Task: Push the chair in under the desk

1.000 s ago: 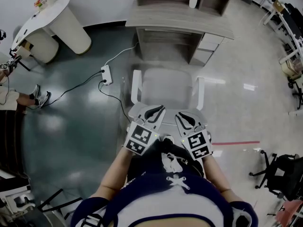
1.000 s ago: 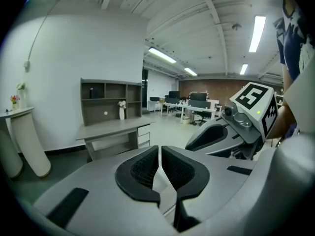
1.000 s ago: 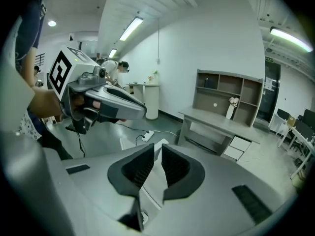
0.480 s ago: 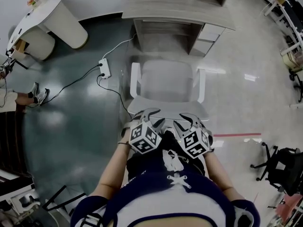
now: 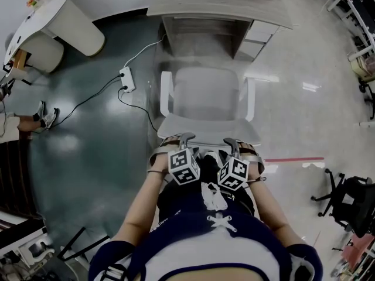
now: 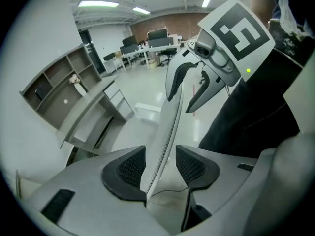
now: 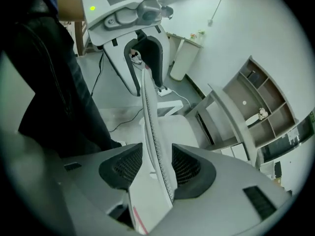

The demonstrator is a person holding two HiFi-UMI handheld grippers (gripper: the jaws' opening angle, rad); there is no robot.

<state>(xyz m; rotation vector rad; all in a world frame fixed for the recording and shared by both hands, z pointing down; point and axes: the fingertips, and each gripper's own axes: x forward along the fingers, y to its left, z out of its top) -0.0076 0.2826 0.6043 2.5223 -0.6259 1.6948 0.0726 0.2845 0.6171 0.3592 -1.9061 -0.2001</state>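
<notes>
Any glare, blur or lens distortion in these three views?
Head view: fisheye bend, ceiling-light glare on the glossy floor right of the chair, little blur. Left gripper view: black round vignette, ceiling lights blown out. Right gripper view: same vignette, the chair's back edge sharp.

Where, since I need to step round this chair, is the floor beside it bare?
Right of the chair, the pale floor between it, the desk and the red tape line is bare. Left is crowded: a power strip and its cables lie close beside the chair.
</notes>
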